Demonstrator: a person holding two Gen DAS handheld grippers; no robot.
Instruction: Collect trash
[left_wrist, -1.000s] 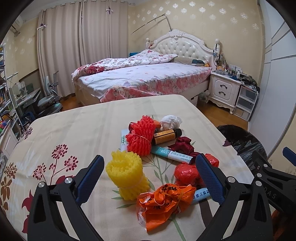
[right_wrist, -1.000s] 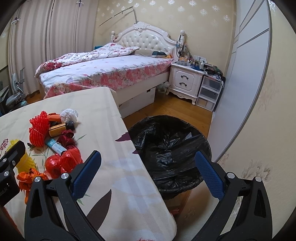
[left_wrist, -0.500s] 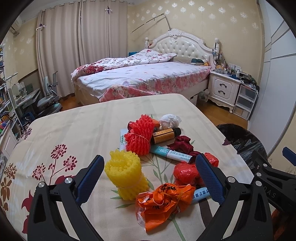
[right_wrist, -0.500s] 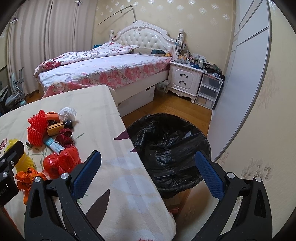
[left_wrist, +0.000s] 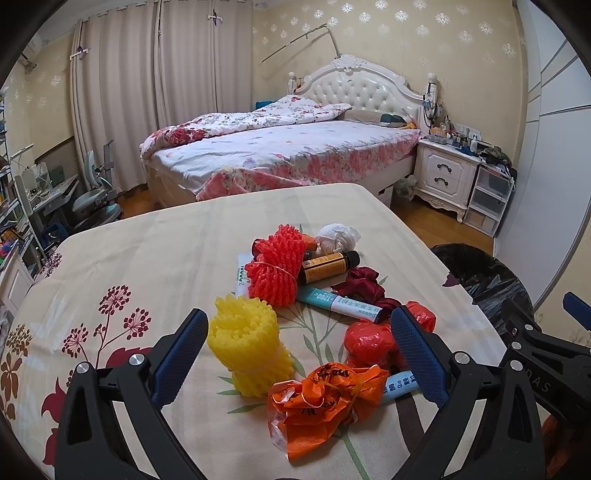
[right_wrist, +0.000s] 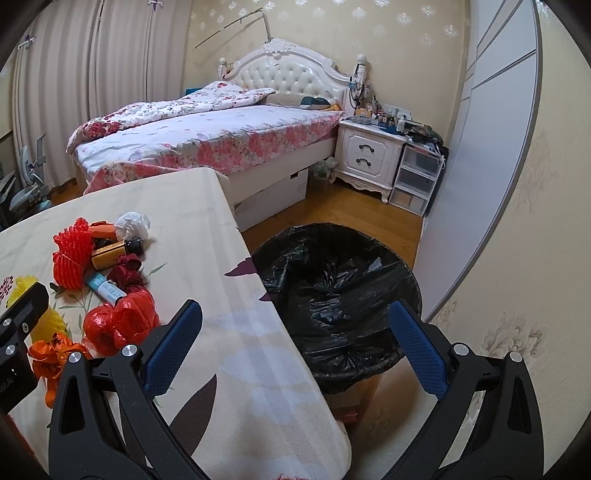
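Bedroom setting: floral-print tabletop (left_wrist: 155, 258) in front of a bed (left_wrist: 280, 155), trash heaped on the cloth. Left gripper (left_wrist: 299, 354) jaws wide, holding nothing, hovering over the heap. Between the jaws: yellow foam net (left_wrist: 247, 350) just inside the left jaw, orange plastic bag (left_wrist: 321, 406) nearest the camera, red plastic wad (left_wrist: 369, 339) against the right jaw. Beyond the jaws: red foam net (left_wrist: 275, 271), amber bottle (left_wrist: 327, 266), blue-white tube (left_wrist: 340, 302), white crumpled paper (left_wrist: 338, 234). Right gripper (right_wrist: 295, 347) jaws wide, empty; the tabletop's edge and black-lined trash bin (right_wrist: 343, 295) lie between them, the heap left of the left jaw.
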